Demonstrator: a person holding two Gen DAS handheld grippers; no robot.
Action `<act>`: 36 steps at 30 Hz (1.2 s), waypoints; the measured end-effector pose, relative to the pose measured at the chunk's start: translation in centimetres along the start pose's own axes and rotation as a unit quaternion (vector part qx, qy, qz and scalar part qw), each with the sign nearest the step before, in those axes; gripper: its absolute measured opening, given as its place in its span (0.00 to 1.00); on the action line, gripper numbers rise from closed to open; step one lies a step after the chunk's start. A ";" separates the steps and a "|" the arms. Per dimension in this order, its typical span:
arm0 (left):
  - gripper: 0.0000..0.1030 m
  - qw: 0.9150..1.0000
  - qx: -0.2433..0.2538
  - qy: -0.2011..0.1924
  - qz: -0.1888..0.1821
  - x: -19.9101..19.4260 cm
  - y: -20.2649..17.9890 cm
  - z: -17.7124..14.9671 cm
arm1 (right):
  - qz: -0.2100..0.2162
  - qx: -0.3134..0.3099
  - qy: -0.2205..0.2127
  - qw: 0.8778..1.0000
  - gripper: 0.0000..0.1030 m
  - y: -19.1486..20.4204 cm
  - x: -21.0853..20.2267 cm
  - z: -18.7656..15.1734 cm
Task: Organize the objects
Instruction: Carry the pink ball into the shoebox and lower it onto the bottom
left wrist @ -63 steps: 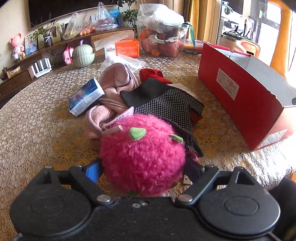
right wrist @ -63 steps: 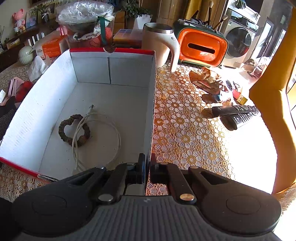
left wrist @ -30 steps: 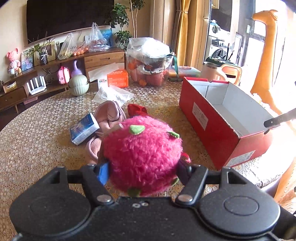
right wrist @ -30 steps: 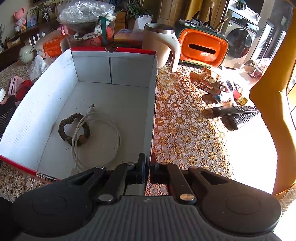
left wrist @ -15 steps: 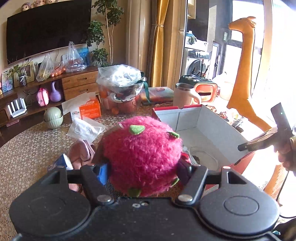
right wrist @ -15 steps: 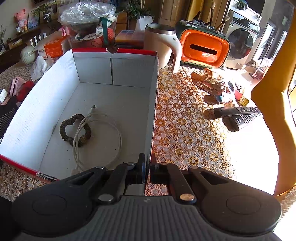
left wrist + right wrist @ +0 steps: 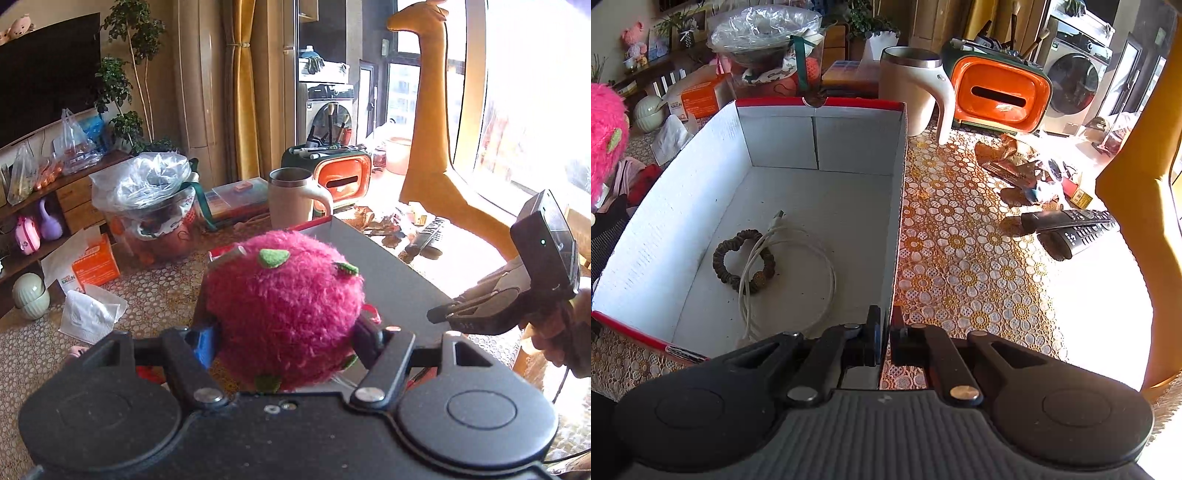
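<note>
the left tongs (image 7: 286,339) gripped the pink plush (image 7: 284,310) over the box (image 7: 683,206) edge while the right tongs (image 7: 882,338) clenched on its right wall, so the placing step seemingly wanted a lowering inside beside the cable (image 7: 798,266), then a release.

Fuzzy pink plush toy (image 7: 284,306); matt white cardboard box (image 7: 827,147); lace tablecloth (image 7: 960,251); glossy orange plastic case (image 7: 997,96).

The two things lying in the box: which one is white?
The cable, a thin white loop with a plug at one end. The other, the scrunchie, is a dark brown ruffled ring lying under the cable's strands.
</note>
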State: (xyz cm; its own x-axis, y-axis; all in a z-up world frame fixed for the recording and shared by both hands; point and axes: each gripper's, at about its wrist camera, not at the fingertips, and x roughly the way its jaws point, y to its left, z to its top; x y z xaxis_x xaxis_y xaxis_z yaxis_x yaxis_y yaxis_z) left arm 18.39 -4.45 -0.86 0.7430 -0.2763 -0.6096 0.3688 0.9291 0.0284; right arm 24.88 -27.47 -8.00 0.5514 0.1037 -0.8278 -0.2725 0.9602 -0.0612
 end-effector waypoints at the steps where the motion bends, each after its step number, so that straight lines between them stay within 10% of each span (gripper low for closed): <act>1: 0.66 1.000 0.005 0.007 -0.004 0.7 -0.4 0.3 | 0.002 0.001 0.000 1.000 0.05 -0.1 0.0 0.0; 36: 0.70 0.979 0.014 0.200 -0.032 17.1 -4.7 0.3 | 0.019 0.003 0.004 1.000 0.05 -0.5 0.0 -0.1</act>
State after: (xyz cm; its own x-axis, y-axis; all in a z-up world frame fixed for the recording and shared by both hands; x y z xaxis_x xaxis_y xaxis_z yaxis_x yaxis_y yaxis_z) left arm 29.52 -13.65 -11.21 0.4423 -0.2106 -0.8718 0.4276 0.9039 -0.0014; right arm 24.96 -28.00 -8.05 0.5349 0.1381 -0.8336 -0.2890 0.9569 -0.0270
